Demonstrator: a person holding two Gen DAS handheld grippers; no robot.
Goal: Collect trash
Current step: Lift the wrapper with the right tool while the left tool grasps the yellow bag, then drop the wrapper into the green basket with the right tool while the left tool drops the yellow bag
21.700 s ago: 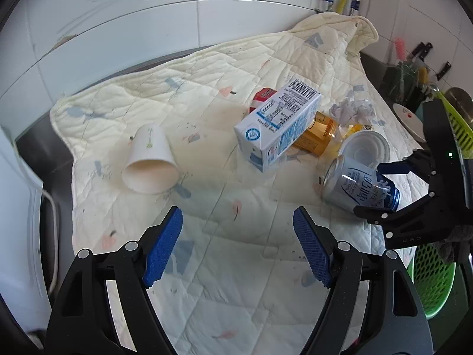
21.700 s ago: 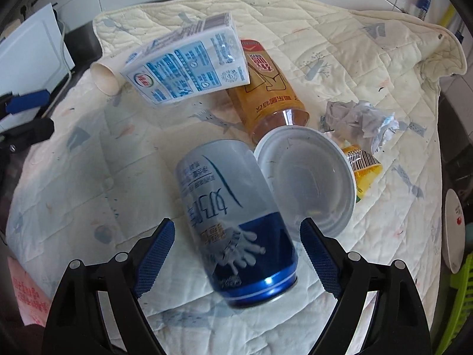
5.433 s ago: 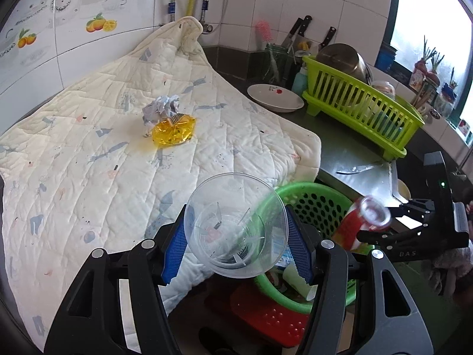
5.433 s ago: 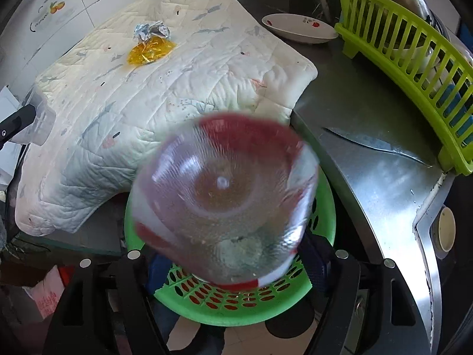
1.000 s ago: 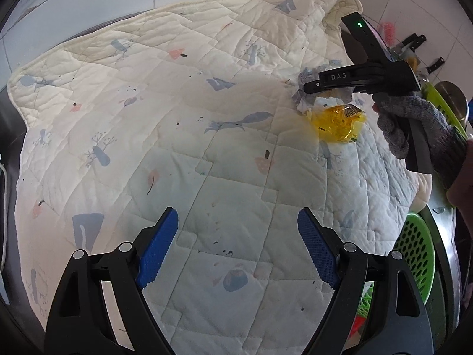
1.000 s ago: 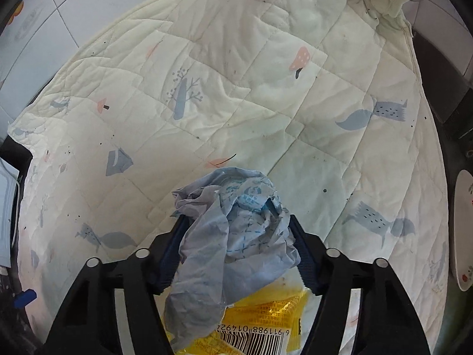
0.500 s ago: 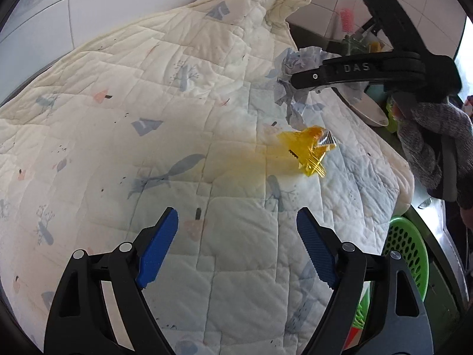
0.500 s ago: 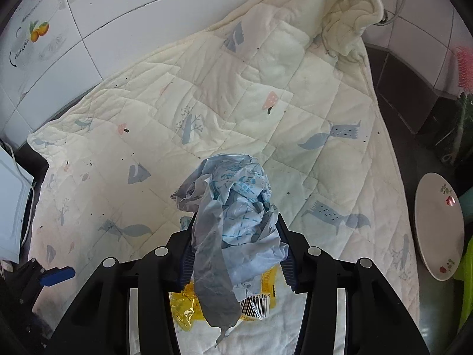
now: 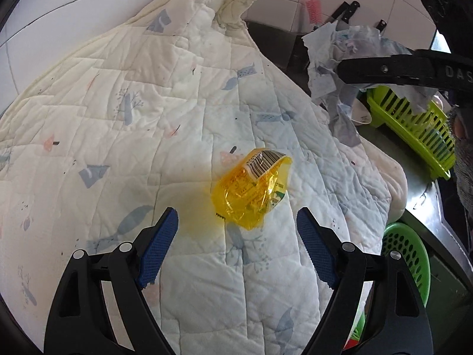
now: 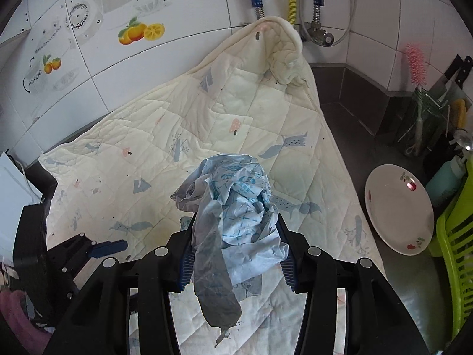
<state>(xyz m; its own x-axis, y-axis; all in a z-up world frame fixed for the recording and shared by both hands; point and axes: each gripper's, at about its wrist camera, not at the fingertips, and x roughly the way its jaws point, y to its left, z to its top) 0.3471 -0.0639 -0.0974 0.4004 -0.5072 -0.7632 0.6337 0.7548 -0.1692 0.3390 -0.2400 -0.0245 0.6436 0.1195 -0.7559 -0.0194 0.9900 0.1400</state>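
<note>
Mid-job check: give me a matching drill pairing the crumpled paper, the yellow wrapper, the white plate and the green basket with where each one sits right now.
Things:
1. crumpled paper
2. yellow wrapper
3. white plate
4. green basket

Places:
A. on the dark counter beside the quilt
B. below the counter edge
C. lying on the quilt ahead of the open left gripper
D. clamped in the right gripper

Pairs: 1-D, 2-C, 3-A, 4-B
</note>
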